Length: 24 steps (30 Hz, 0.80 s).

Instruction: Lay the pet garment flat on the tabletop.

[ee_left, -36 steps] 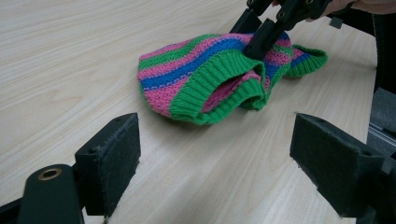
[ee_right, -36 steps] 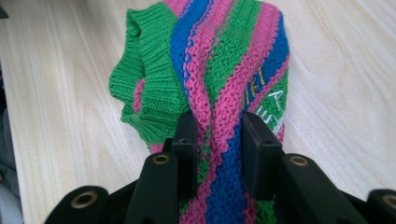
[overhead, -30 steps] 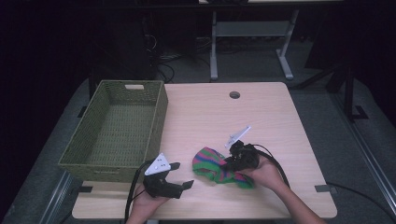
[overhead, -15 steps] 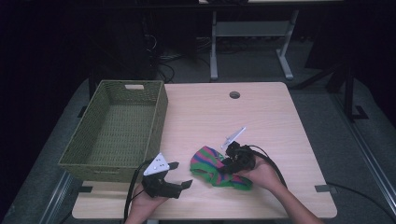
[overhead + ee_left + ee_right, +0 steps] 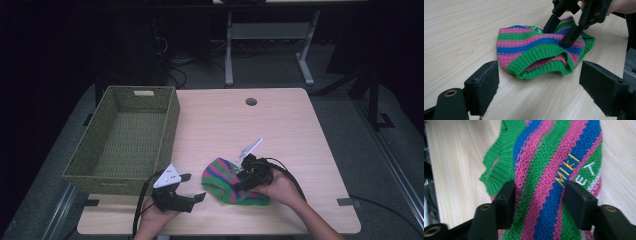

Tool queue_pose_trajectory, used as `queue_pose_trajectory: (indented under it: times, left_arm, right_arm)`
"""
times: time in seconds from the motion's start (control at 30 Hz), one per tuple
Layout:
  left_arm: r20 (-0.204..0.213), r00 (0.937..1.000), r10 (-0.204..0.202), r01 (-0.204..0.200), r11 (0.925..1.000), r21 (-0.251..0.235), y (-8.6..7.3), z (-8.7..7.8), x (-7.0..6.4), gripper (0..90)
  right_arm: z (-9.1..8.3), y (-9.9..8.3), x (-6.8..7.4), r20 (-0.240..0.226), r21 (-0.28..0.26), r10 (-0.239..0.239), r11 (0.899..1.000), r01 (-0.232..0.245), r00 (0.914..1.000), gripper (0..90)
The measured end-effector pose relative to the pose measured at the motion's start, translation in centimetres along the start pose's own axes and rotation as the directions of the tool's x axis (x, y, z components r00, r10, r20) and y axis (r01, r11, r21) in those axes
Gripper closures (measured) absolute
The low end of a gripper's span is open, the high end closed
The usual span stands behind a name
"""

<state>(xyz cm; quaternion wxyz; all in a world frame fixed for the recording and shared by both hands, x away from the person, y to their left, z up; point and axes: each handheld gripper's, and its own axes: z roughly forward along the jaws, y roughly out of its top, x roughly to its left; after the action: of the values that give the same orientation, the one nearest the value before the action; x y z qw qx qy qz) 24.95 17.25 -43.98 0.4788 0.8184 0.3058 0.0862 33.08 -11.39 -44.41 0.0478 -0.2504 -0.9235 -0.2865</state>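
A knitted hat [image 5: 225,185] striped green, pink and blue lies flat near the table's front edge, its green ribbed opening [image 5: 541,62] facing my left gripper. My right gripper [image 5: 239,179] presses down on the hat's top, jaws apart with the striped fabric [image 5: 544,170] spanning the gap; yellow and white stitched letters [image 5: 566,170] show there. From the left gripper view, the right gripper [image 5: 557,35] rests both tips on the hat. My left gripper [image 5: 194,186] stands open just left of the hat, a short gap from the hat's opening; nothing sits between its pads [image 5: 485,87].
A green woven basket [image 5: 170,125], empty, stands at the table's left side close behind my left hand. A round cable hole [image 5: 251,101] sits near the table's [image 5: 235,130] far edge. Dark desk frames and cables lie beyond the table.
My right gripper has slid slightly left on the hat, and the hat has shifted a little toward the left gripper. The left gripper has barely moved.
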Motion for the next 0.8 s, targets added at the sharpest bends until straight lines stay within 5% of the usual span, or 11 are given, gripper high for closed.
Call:
queue_pose_trajectory:
  times: [0.47,0.8]
  left_arm:
    - [0.0,1.0,-0.001,0.001,1.0,0.0,0.0,0.0,0.0,15.9]
    - [-0.001,1.0,0.005,-0.005,1.0,0.002,0.0,0.0,-0.1,15.9]
  right_arm:
    - [-2.8,0.3,1.8,-0.006,-0.085,-0.07,0.994,0.07,0.9975,42.2]
    - [-2.3,0.6,3.5,-0.06,-0.064,-0.185,0.981,0.181,0.9809,47.0]
